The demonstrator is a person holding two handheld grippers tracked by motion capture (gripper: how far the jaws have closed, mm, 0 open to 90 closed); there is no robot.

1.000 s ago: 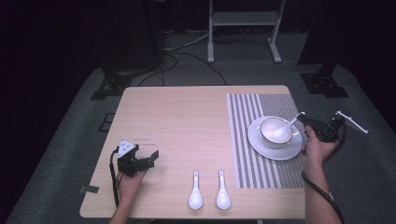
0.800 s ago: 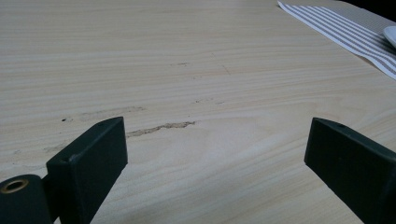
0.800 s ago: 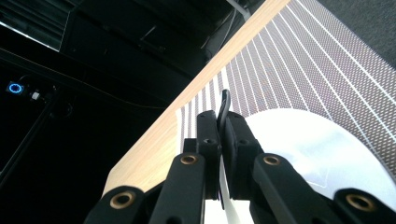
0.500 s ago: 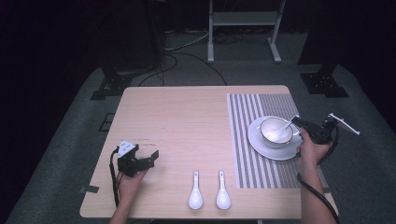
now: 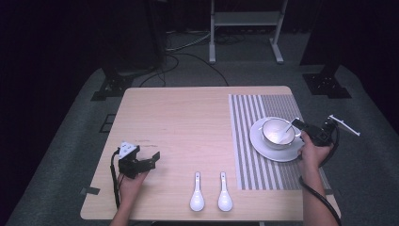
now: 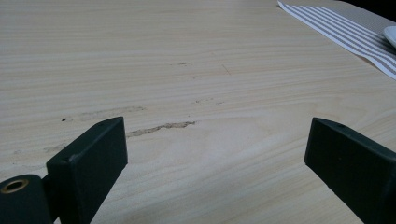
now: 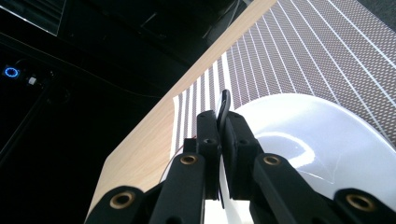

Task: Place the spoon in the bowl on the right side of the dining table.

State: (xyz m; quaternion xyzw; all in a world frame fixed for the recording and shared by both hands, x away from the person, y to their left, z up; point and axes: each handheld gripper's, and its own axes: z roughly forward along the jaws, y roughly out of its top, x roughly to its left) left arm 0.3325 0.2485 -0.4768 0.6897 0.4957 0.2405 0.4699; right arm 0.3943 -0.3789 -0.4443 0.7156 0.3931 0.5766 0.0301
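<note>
Bright, sharp tabletop amid dark surroundings

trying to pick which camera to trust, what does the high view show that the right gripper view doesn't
High view alone: the two white spoons lying side by side near the table's front edge, the left gripper with open jaws resting on the wood, both forearms, and the bowl on its plate.

Right gripper view alone: close up, its jaws pinching a thin dark-edged handle, which the high view renders as a small sliver over the bowl.

Both: the striped mat, the wooden table, and white crockery.
</note>
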